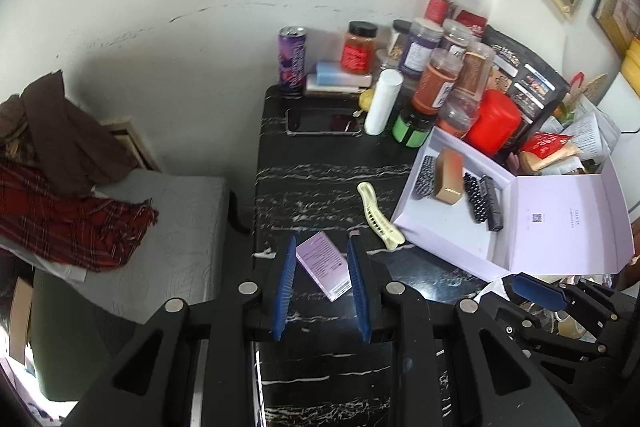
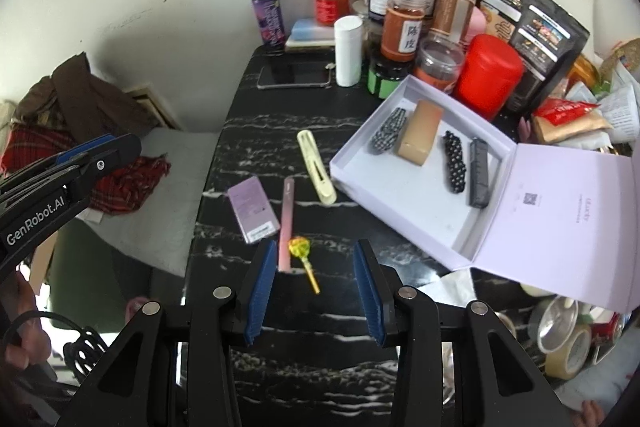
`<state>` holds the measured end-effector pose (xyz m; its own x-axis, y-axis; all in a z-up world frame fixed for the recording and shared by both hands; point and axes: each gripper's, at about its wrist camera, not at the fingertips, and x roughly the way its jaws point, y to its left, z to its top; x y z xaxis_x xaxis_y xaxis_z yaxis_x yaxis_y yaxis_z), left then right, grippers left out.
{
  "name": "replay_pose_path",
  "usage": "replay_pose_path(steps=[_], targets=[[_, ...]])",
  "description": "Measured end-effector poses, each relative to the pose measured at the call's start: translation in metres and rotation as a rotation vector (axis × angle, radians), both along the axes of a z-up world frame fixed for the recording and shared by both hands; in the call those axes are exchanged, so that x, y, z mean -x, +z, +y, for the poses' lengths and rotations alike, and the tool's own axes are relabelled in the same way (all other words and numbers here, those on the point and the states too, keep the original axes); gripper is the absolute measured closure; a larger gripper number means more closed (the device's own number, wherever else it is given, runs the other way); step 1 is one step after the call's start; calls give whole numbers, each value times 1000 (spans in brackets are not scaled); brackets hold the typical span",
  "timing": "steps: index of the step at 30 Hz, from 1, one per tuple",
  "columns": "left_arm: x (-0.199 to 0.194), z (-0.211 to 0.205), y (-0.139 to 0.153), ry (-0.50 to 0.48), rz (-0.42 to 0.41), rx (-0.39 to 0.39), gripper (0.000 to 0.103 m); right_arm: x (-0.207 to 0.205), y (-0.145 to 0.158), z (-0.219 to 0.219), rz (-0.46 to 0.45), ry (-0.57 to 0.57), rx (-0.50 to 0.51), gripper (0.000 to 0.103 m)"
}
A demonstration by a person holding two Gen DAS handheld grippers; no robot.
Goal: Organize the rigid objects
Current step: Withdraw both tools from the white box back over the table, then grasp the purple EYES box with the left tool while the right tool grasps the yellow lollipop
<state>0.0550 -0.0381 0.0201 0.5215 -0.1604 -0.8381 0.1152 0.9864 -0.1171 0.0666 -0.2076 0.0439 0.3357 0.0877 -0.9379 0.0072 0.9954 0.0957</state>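
Below, a lollipop (image 2: 301, 250) lies between the right tool's (image 2: 316, 287) parted pads.

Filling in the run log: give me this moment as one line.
left gripper shut, empty | right gripper open above lollipop | purple box, cream clip on table | white box open

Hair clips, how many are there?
4. Three lie in the open white box: a dotted clip left of the tan block, another dotted clip and a black clip on its right. A cream clip lies on the table. Clutter may hide more.
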Motion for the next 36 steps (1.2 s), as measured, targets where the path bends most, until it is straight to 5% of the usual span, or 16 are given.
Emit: replay_pose_path(steps=[2,3,5,21,36], targets=[[3,6,-6,12,13,-5,65,2,-4,5,7,10,-3,63],[5,9,-10,18,18,-7,39,4,-6,8,11,16,-2,63],[8,13,-15,29,20,1,8,6,-10,12,20,25,-2,63],[7,40,-69,92,143,55,7,9,-49,23,62,52,-24,63],[-14,40,-101,87,193,15,7,-14,-94,26,133,86,-47,60]])
